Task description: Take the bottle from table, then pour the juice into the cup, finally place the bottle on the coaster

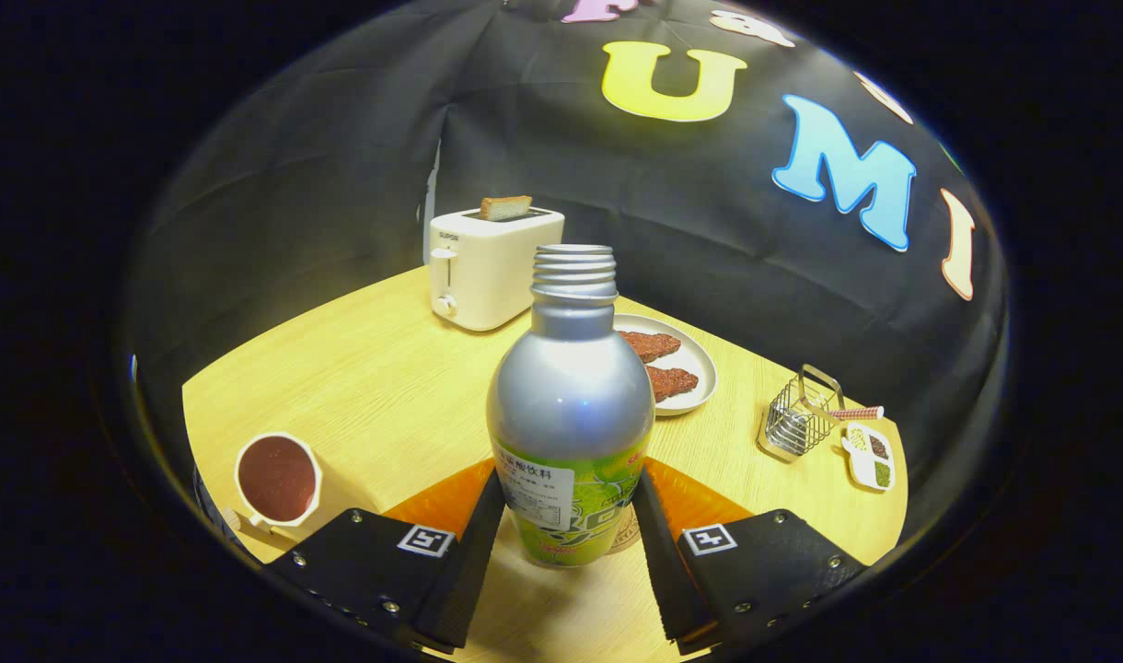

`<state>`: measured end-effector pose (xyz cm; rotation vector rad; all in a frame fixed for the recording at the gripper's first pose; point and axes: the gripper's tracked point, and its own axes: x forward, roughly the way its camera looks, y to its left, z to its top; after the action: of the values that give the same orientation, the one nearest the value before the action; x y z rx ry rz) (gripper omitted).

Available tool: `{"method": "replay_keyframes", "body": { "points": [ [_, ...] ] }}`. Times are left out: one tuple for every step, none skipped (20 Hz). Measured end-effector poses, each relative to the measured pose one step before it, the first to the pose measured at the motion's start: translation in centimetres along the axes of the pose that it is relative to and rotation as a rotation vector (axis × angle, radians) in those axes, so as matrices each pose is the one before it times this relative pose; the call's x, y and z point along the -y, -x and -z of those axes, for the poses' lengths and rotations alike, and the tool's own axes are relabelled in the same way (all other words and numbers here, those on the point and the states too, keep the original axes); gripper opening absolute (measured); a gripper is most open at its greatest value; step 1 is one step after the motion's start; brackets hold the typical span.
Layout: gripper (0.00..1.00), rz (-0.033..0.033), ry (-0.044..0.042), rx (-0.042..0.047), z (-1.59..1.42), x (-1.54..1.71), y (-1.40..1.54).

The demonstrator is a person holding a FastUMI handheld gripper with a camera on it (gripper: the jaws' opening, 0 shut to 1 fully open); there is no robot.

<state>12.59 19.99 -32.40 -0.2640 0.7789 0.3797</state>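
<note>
The tool (569, 516) is open about as wide as the bottle (571, 414), and the bottle stands upright between its two fingers. Both fingers lie along the lower sides of the bottle, at the label; they seem to touch it, but I cannot tell if they really press on it. The bottle has no cap, so its threaded neck is open at the top. Its base looks a little above the desk (377, 387), and a small part of a coaster (628, 532) shows just behind the base, beside the right finger. One cup (278, 479) with dark juice stands on the desk, to the left of the left finger and apart from the bottle. Beyond the bottle there is one toaster (488, 267) with one slice of bread (505, 207) standing out of it, and one plate (681, 364) with two brown pieces of food. To the right are one wire basket (799, 419) and one small tray (867, 456) with three compartments. The tool points level over the desk, toward the toaster.
</note>
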Motion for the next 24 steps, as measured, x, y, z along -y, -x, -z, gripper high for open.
{"method": "replay_keyframes", "body": {
  "points": [
    [0.76,0.00936,-0.01644,0.00819,-0.016,0.584,-0.544],
    [0.76,0.00672,-0.02045,0.00014,0.058,0.456,-0.612],
    [0.75,0.00397,-0.02409,0.00445,0.049,0.356,-0.629],
    [0.76,0.00324,-0.02309,0.00164,0.077,0.351,-0.562],
    [0.76,0.00608,-0.01985,0.00084,0.089,0.384,-0.527],
    [0.76,0.00863,-0.01499,0.00331,0.158,0.446,-0.280],
    [0.77,0.00991,-0.01059,0.00276,0.196,0.405,-0.241],
    [0.77,0.00111,-0.01066,0.00224,0.255,0.233,-0.163],
    [0.77,0.00050,-0.00972,0.00291,0.281,0.164,-0.157],
    [0.77,0.00107,-0.00818,0.00228,0.245,0.139,0.005],
    [0.77,-0.00012,-0.01524,0.01756,-0.111,0.006,-0.079],
    [0.78,-0.00344,-0.01922,0.00756,0.159,-0.129,0.031],
    [0.78,0.00307,-0.01173,0.00717,0.133,0.132,0.199],
    [0.78,0.00468,-0.01202,0.00949,0.041,-0.008,-0.003],
    [0.79,0.00164,-0.00806,0.00139,0.283,-0.050,0.186],
    [0.79,-0.00397,-0.00920,-0.00473,0.180,-0.100,0.200],
    [0.80,-0.00262,-0.01010,-0.01052,0.452,-0.095,0.078],
    [0.81,0.00070,-0.00626,-0.00236,0.040,0.039,0.268],
    [0.81,0.00009,-0.00449,0.00085,-0.019,-0.030,0.249],
    [0.81,-0.00879,-0.00290,0.00293,-0.107,-0.301,0.231],
    [0.90,0.00266,0.00390,0.00536,-0.140,-0.070,0.562],
    [0.99,0.00181,0.00770,0.00783,-0.300,-0.011,0.291],
    [0.98,0.00158,0.00644,0.00885,-0.269,-0.070,0.618],
    [0.98,-0.00295,0.00181,0.00649,-0.245,-0.116,0.654]
  ]
}}
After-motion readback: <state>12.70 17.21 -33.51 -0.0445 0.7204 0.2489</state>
